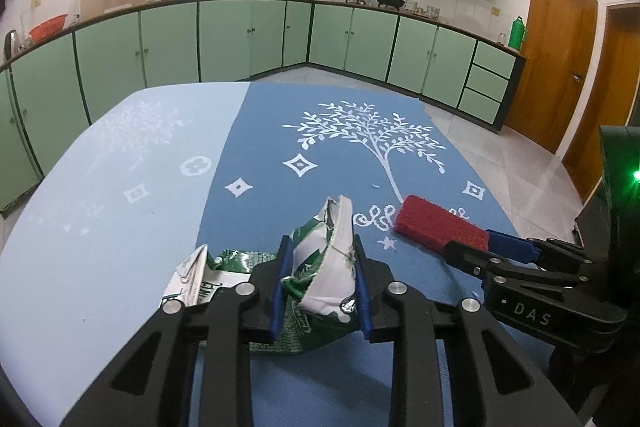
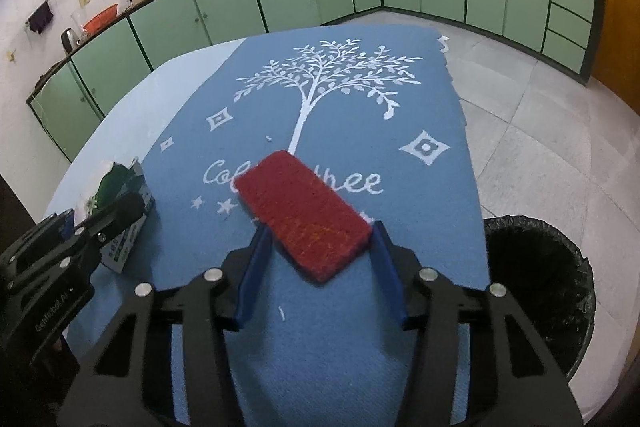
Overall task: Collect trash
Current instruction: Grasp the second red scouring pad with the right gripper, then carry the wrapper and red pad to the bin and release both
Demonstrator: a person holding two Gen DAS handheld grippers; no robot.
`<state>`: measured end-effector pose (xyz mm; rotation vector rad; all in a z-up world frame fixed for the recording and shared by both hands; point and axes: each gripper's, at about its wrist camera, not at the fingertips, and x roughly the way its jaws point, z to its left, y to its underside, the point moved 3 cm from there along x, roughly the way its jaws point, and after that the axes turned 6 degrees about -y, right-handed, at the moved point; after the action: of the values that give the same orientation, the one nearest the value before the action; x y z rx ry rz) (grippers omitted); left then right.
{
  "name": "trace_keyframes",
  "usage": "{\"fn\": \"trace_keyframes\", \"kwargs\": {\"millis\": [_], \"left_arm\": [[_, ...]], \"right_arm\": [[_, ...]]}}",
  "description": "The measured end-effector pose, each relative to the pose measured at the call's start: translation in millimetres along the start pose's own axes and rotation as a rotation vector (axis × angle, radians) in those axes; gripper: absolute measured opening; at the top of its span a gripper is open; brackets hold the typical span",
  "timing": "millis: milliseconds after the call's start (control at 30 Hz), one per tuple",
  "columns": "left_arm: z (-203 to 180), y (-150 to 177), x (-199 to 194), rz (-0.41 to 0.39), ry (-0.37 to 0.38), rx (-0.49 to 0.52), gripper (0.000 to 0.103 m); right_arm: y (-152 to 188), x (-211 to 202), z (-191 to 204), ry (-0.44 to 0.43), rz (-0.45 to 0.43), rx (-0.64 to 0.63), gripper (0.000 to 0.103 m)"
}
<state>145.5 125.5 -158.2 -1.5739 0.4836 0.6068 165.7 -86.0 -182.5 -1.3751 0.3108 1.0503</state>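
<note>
A crumpled green and white carton (image 1: 324, 267) lies on the blue mat (image 1: 340, 155) on the table. My left gripper (image 1: 320, 255) is shut on it, its blue pads pressing both sides. The carton also shows in the right wrist view (image 2: 124, 187) at the left, with the left gripper (image 2: 100, 215) on it. A red scouring pad (image 2: 304, 215) sits between my right gripper's (image 2: 320, 231) blue pads, which touch its sides. The pad also shows in the left wrist view (image 1: 440, 227), held by the right gripper (image 1: 480, 245).
A bin with a black liner (image 2: 540, 291) stands on the floor beside the table's right edge. A small white scrap (image 2: 282, 313) lies on the mat near my right gripper. Green cabinets (image 1: 248, 35) run along the far walls.
</note>
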Motion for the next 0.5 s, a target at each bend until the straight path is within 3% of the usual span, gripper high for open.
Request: {"fn": "trace_keyframes", "kwargs": {"millis": [267,500], "left_arm": [[0.6,-3.8,-7.2,-0.022,-0.007,-0.005,0.028],[-8.8,-19.8,-30.1,-0.078,0.031,-0.012,0.028]], "right_arm": [[-3.6,-24.2,-3.4,-0.005,-0.090,0.005,0.046],[-14.6,-64.1,-8.0,0.007,-0.180,0.008,0.046]]}}
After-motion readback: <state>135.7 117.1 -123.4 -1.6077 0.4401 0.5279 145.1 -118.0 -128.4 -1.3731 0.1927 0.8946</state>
